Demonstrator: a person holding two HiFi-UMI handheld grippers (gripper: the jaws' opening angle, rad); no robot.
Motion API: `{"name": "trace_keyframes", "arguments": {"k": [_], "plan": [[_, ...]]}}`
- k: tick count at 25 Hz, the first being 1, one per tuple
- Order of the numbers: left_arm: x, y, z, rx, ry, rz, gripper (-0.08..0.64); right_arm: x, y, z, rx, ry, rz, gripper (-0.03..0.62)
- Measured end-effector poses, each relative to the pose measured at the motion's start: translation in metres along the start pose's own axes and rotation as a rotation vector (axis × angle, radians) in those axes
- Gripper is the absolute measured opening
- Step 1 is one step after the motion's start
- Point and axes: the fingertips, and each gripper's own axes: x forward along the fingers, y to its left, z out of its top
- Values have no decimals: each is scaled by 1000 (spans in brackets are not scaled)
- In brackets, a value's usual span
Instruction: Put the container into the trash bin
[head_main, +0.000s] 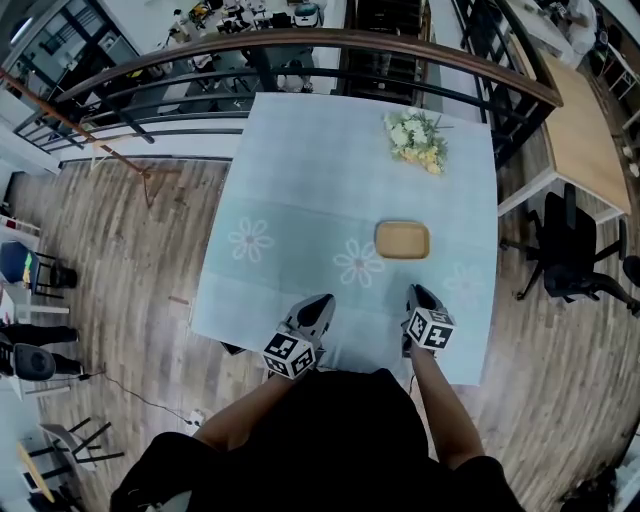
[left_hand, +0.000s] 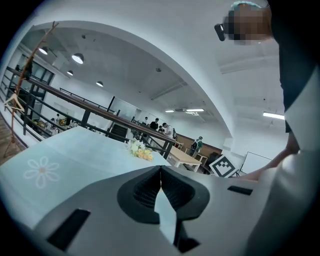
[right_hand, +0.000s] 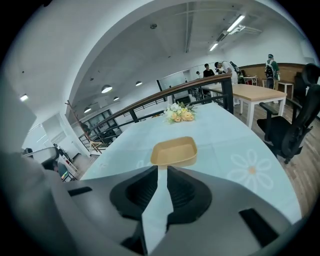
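A shallow tan container (head_main: 402, 240) lies empty on the pale blue tablecloth (head_main: 300, 170), right of the middle. In the right gripper view the container (right_hand: 173, 151) sits just beyond the jaw tips. My right gripper (head_main: 418, 291) hovers over the table's near edge, short of the container; its jaws (right_hand: 161, 167) stand a narrow slit apart with nothing between them. My left gripper (head_main: 322, 300) is beside it to the left, also over the near edge, and its jaws (left_hand: 160, 167) meet at the tips, empty. No trash bin shows in any view.
A bunch of white and yellow flowers (head_main: 417, 140) lies at the table's far right. A curved railing (head_main: 300, 45) runs behind the table. A black office chair (head_main: 575, 255) and a wooden desk (head_main: 585, 140) stand to the right, on the wood floor.
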Motion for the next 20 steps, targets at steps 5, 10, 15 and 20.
{"name": "trace_keyframes", "arguments": {"k": [5,10,15,20], "plan": [[30,-11,-3,-17,29,3,15,31,-42,24,7,18,-26,80],[54,-12,-11,-27,40,30,15,71,-75,39,-22,57,-43,100],[60,-12,-11,-29,62,49,15,100,-96,46,-34,93,-78,100],[66,-10,-14,-27,80,75,15,116,-108,42,-24,118,-82,100]]}}
